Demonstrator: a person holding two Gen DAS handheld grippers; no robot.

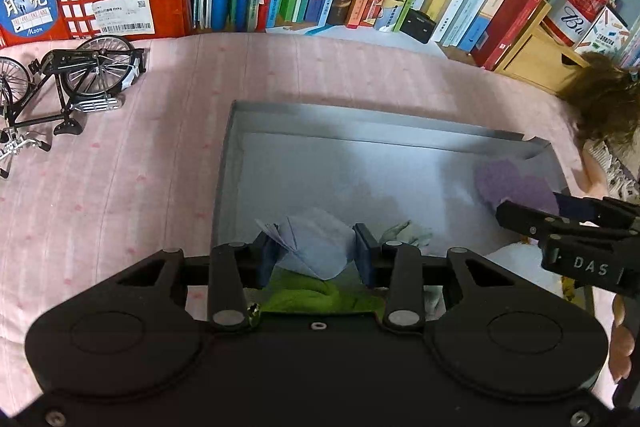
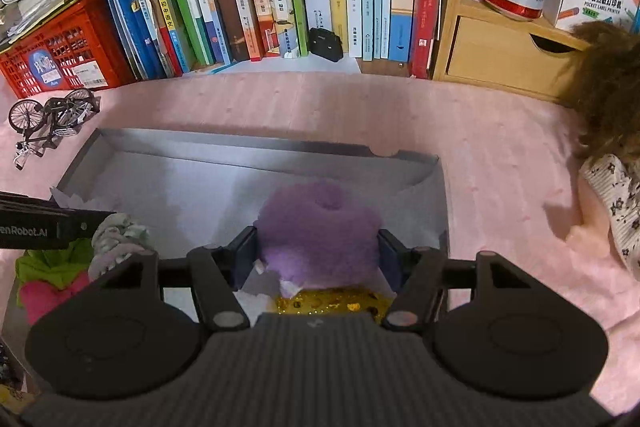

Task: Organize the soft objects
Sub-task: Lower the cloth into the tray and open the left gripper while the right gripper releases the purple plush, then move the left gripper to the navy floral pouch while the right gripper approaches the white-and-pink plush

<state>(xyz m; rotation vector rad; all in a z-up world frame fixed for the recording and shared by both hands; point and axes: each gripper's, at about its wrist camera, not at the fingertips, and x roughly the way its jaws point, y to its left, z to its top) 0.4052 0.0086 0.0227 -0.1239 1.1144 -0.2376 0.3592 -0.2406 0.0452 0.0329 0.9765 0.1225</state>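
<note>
The left gripper (image 1: 316,251) pinches a pale blue folded cloth (image 1: 316,247) between its two fingers, both pads pressing its sides, so it is closed on the cloth. The cloth hangs straight ahead of the fingers, low over the near edge of the grey box (image 1: 320,115), with a green cloth (image 1: 308,295) just beneath it and a pale patterned cloth (image 1: 404,233) just beside it.

The right gripper (image 2: 318,253) has a fluffy purple toy (image 2: 316,223) between its fingers. Both pads sit against the toy's flanks, yet the jaws stand fairly wide and I cannot tell whether they are pressing or letting go. The toy bulges forward from the fingers, lying near the right-hand end of the box, with something yellow and glittery (image 2: 328,303) below it.

Each hand is already above its own end of the box, the left at the near-left, the right near the right wall, so the coming move is probably a plain release downward by each.
</note>
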